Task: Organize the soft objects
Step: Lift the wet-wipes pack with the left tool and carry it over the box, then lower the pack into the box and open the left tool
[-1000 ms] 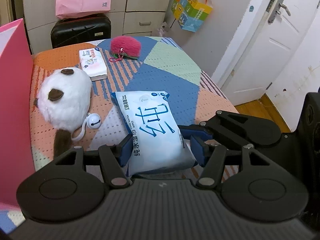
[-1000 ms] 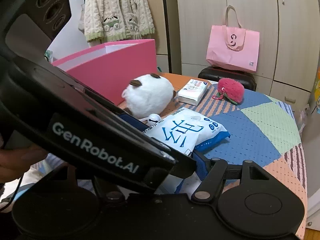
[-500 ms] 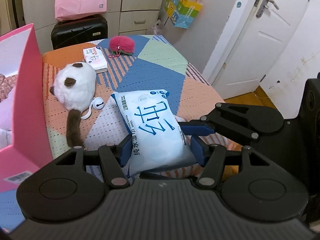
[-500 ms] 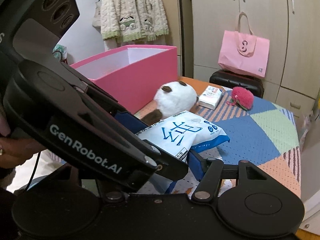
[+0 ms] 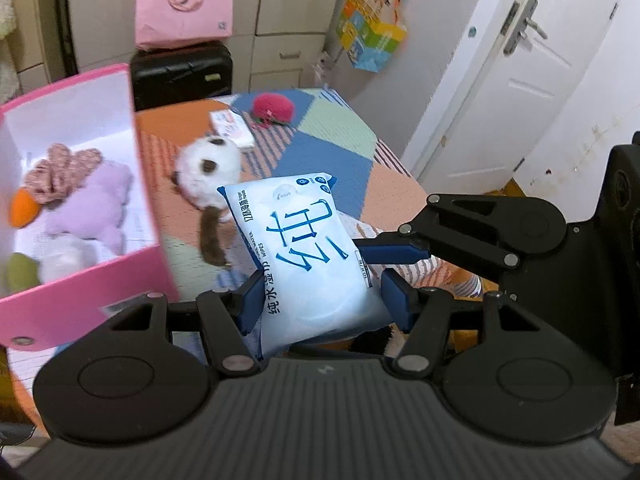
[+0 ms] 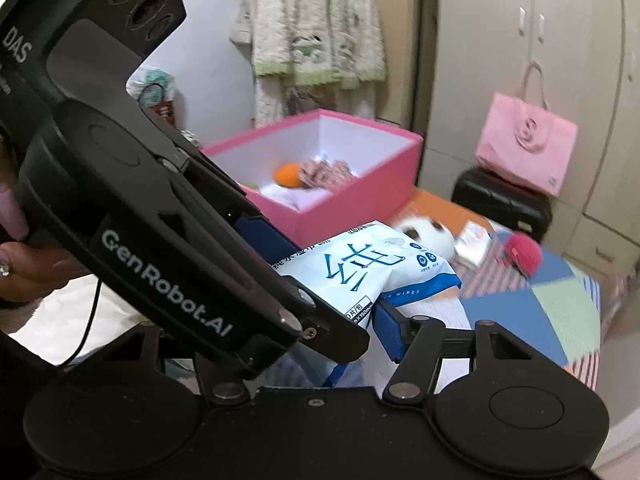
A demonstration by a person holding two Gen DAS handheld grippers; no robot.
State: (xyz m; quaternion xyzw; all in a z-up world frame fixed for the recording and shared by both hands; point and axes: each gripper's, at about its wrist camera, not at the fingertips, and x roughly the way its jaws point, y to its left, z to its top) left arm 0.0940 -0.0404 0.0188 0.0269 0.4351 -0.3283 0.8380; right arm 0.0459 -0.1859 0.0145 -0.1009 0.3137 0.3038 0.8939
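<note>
The left hand-held gripper (image 5: 322, 294) has its blue pads pressed on both sides of a pack of wet wipes (image 5: 306, 256), holding it lifted clear of the surface (image 5: 352, 136), which is covered in a patchwork cloth. The right hand-held gripper (image 6: 340, 308) reaches in from the right at the same pack; its jaws have just been closing with the pack between them, one blue finger (image 6: 390, 330) lying against the pack's right edge, though the left hand-held gripper's body hides the other finger, so I cannot tell whether it truly grips. A person's hand (image 6: 24, 264) shows at the left edge of the right wrist view. Just beyond the pack lies a white plush toy (image 5: 210, 170) with brown patches (its brown tail trails toward the near side). Farther off, near the far edge of the surface, sit a small tissue pack (image 5: 234, 130) and, just to its right, a fuzzy pink pouch (image 5: 272, 108). To the left stands an open pink box (image 5: 144, 184) holding soft things, among them a lilac plush (image 5: 90, 204) and a floral fabric piece (image 5: 60, 172). Behind the surface a black suitcase (image 5: 182, 74) carries a pink tote bag (image 5: 184, 2), and a white door (image 5: 516, 76) stands at the far right.
</note>
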